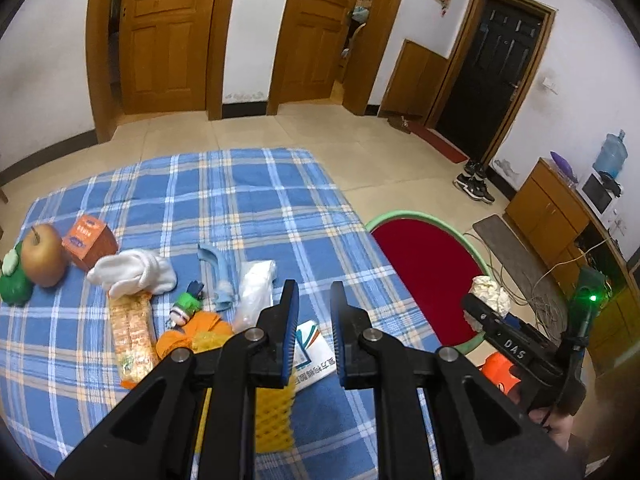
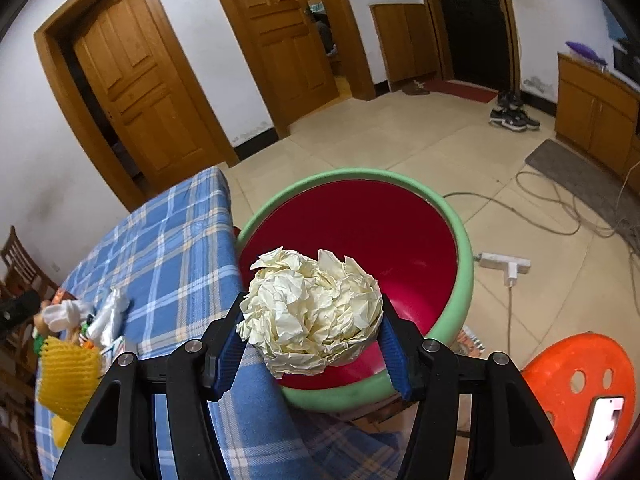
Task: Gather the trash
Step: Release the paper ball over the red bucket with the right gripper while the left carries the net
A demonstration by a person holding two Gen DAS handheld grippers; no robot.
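My right gripper (image 2: 312, 320) is shut on a crumpled cream paper ball (image 2: 316, 312) and holds it over the near rim of a red bin with a green rim (image 2: 460, 220). The ball (image 1: 490, 290) and bin (image 1: 424, 280) also show in the left wrist view, right of the table. My left gripper (image 1: 314, 312) is open and empty above the blue plaid tablecloth (image 1: 240, 208). Below it lie a yellow foam net (image 1: 274, 416), a white printed packet (image 1: 314, 354), a clear plastic wrapper (image 1: 256, 284), an orange wrapper (image 1: 192, 332) and a biscuit pack (image 1: 132, 332).
A pear (image 1: 42, 256), a green object (image 1: 14, 280), an orange box (image 1: 90, 240) and white cloth (image 1: 132, 272) sit at the table's left. An orange stool (image 2: 580, 384) stands right of the bin. Cables and a power strip (image 2: 504, 264) lie on the floor.
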